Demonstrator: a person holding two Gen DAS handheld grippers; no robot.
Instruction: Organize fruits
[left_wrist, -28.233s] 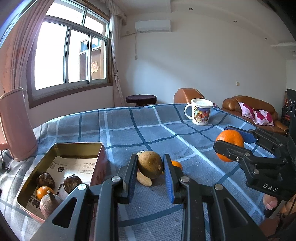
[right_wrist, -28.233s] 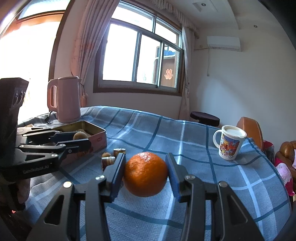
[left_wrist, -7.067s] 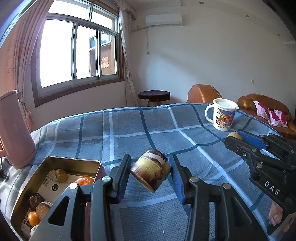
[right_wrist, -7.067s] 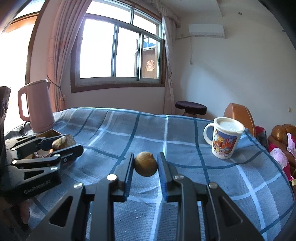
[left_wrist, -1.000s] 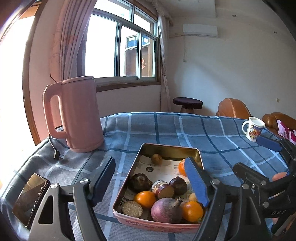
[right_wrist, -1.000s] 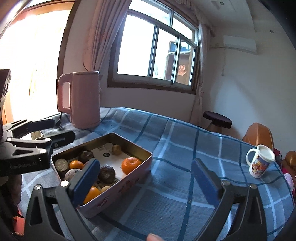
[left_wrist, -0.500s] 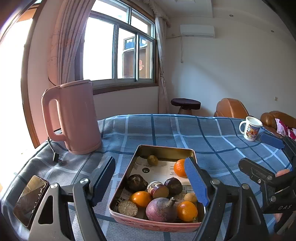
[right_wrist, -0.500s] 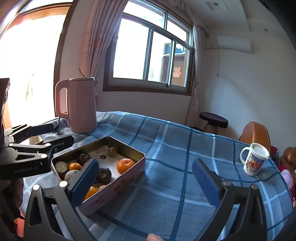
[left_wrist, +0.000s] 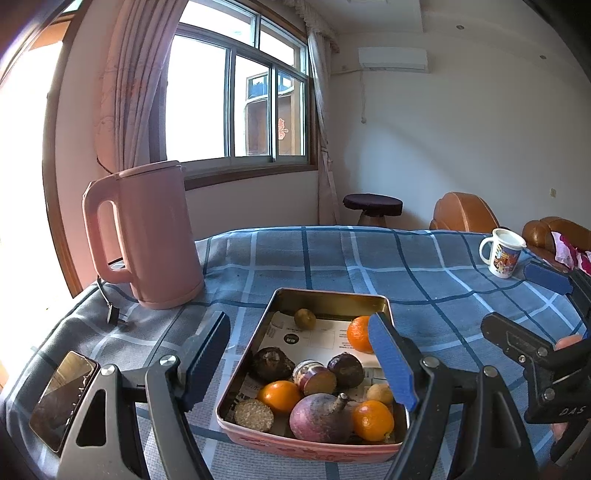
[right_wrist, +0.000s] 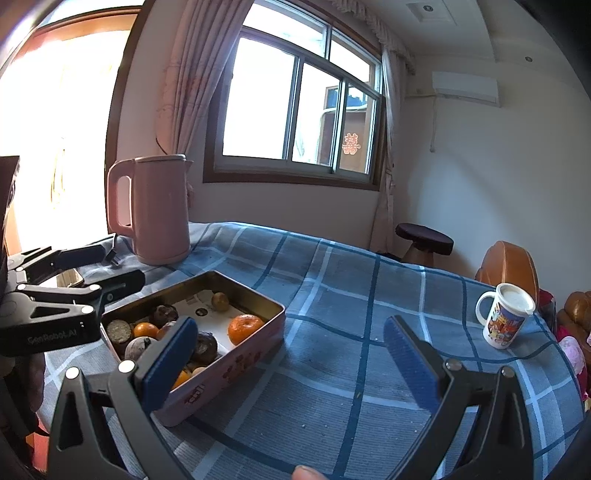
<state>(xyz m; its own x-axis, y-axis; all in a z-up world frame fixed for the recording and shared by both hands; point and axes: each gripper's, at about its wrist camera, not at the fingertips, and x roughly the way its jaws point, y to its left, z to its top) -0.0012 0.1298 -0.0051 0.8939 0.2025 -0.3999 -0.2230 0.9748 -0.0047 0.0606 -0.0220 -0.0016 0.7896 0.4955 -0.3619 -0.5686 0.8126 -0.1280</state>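
Note:
A pink metal tin (left_wrist: 328, 296) (right_wrist: 258, 332) sits on the blue checked tablecloth and holds several fruits: oranges (left_wrist: 358, 334), a dark round fruit (left_wrist: 271, 363), a purple beet-like one (left_wrist: 319, 417) and a small brown fruit (left_wrist: 304, 318). My left gripper (left_wrist: 299, 354) is wide open and empty, held above the tin's near end. My right gripper (right_wrist: 291, 354) is wide open and empty, to the right of the tin over bare cloth. Each gripper shows in the other's view: the right one (left_wrist: 546, 317) and the left one (right_wrist: 110, 264).
A pink kettle (left_wrist: 144, 236) (right_wrist: 151, 210) stands behind the tin at the left, its plug (left_wrist: 114, 314) on the cloth. A phone (left_wrist: 62, 398) lies at the near left. A printed mug (left_wrist: 502, 256) (right_wrist: 504, 319) stands far right. A stool and brown sofas lie beyond the table.
Both grippers have drawn slightly back and up from the tin; they stay wide open and empty. The fruits in the tin have not moved.

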